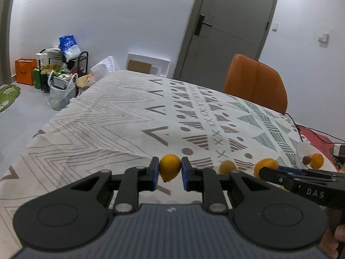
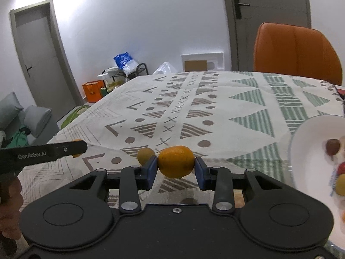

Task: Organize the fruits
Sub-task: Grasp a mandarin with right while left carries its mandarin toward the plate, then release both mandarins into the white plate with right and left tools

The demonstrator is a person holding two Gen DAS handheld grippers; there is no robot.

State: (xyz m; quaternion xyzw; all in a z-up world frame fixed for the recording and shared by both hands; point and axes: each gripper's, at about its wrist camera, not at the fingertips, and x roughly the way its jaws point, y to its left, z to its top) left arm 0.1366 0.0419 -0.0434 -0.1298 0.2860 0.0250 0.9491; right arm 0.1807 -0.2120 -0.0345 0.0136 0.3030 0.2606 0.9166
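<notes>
Blue-padded left claw (image 1: pixel 170 173) pinching a smooth, teardrop-shaped yellow lemon (image 1: pixel 170 170) above the patterned cloth counter (image 1: pixel 120 116). Right claw (image 2: pixel 176 169) clamping a dimpled oval orange (image 2: pixel 176 164), hovering just beside the glossy white bowl (image 2: pixel 308 151).

White walls, a grey door (image 1: pixel 228 26), an orange chair (image 1: pixel 256 82) behind the patterned tablecloth (image 1: pixel 120 116) (bags (image 1: pixel 60 90) clutter the corner).

Tablecloth (image 2: pixel 215 112) cream w/ grey & green geometric print; fruits yellow-orange (image 2: pixel 176 164); chair (image 2: pixel 295 54) orange; bowl (image 2: pixel 306 151) white.
</notes>
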